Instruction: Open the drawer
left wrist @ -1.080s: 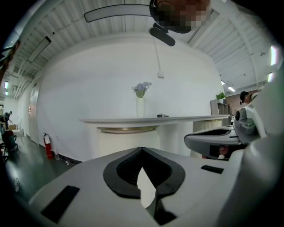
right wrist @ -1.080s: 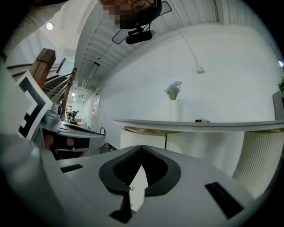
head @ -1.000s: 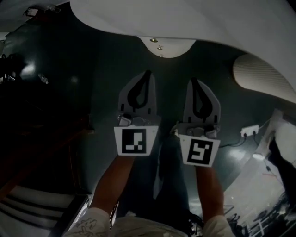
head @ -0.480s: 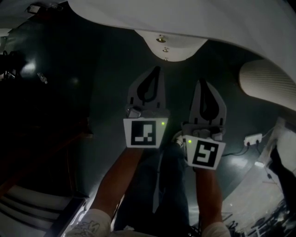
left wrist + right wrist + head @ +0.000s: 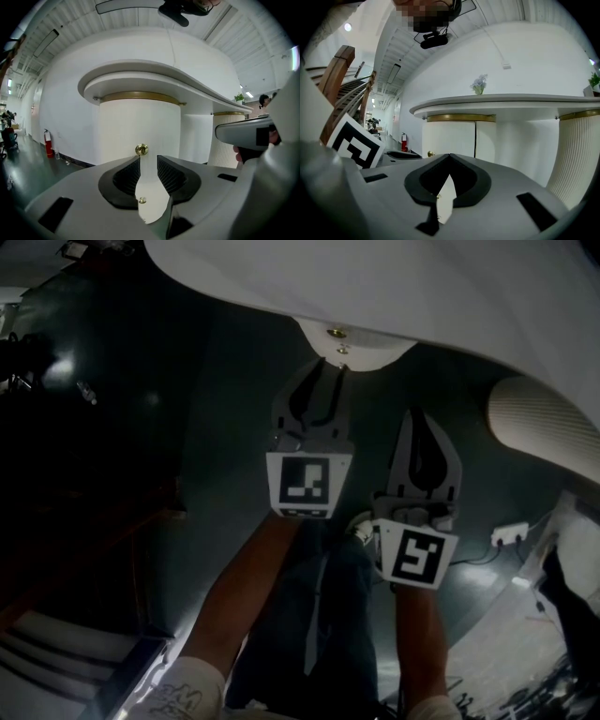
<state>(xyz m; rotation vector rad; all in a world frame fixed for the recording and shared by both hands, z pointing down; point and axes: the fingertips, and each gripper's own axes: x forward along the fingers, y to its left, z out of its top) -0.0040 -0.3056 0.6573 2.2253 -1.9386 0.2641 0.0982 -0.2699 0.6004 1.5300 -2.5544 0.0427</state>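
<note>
Brass-coloured, the knob (image 5: 141, 150) on the white curved drawer front (image 5: 140, 123) sits at twelve o'clock of our left gripper (image 5: 148, 158), its jaws opening and empty; our right gripper (image 5: 449, 156) has its jaws pressed together.

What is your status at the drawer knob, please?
Left gripper jaws opening, brass knob just ahead of tips, ungripped. Right gripper shut, empty, alongside. Path to knob clear.

left tongs (image 5: 323, 373) (image 5: 149, 158) opening empty, right tongs (image 5: 419, 414) (image 5: 449, 156) tips together, both held forward.
</note>
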